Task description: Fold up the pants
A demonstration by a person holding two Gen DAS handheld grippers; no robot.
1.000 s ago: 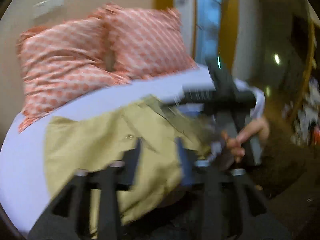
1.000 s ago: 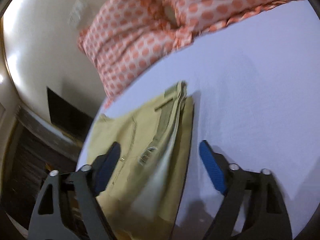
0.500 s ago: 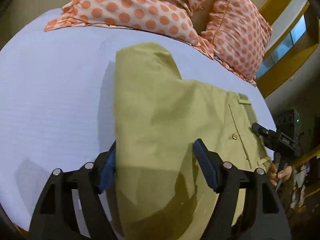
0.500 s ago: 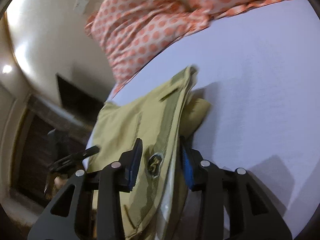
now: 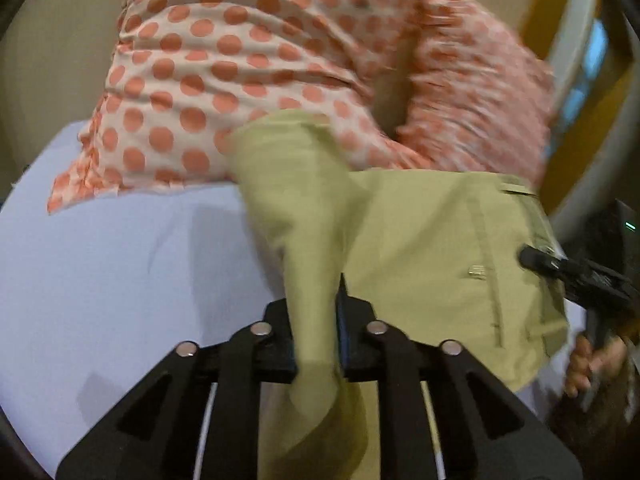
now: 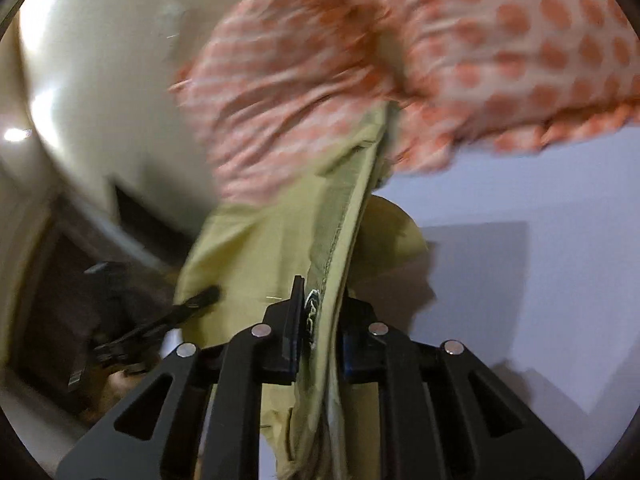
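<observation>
Khaki pants (image 5: 420,240) lie on a pale lilac bed sheet (image 5: 112,272), their far end up against the pillows. My left gripper (image 5: 316,320) is shut on a raised fold of the leg end. My right gripper (image 6: 320,320) is shut on the waistband (image 6: 340,220) with its label, and the fabric stretches up from it toward the pillows. The right gripper also shows in the left wrist view (image 5: 560,268), clamped on the waist edge at the right.
Two orange polka-dot pillows (image 5: 248,64) lie at the head of the bed, and they show in the right wrist view (image 6: 480,60). A cream wall (image 6: 100,80) and dark furniture (image 6: 60,280) stand beside the bed. A window (image 5: 588,68) is at the far right.
Both grippers closed on the pants: the left, open around the fabric half a second ago, now pinches a fold; the right tightened on the waistband. Both moved closer to the pillows.
</observation>
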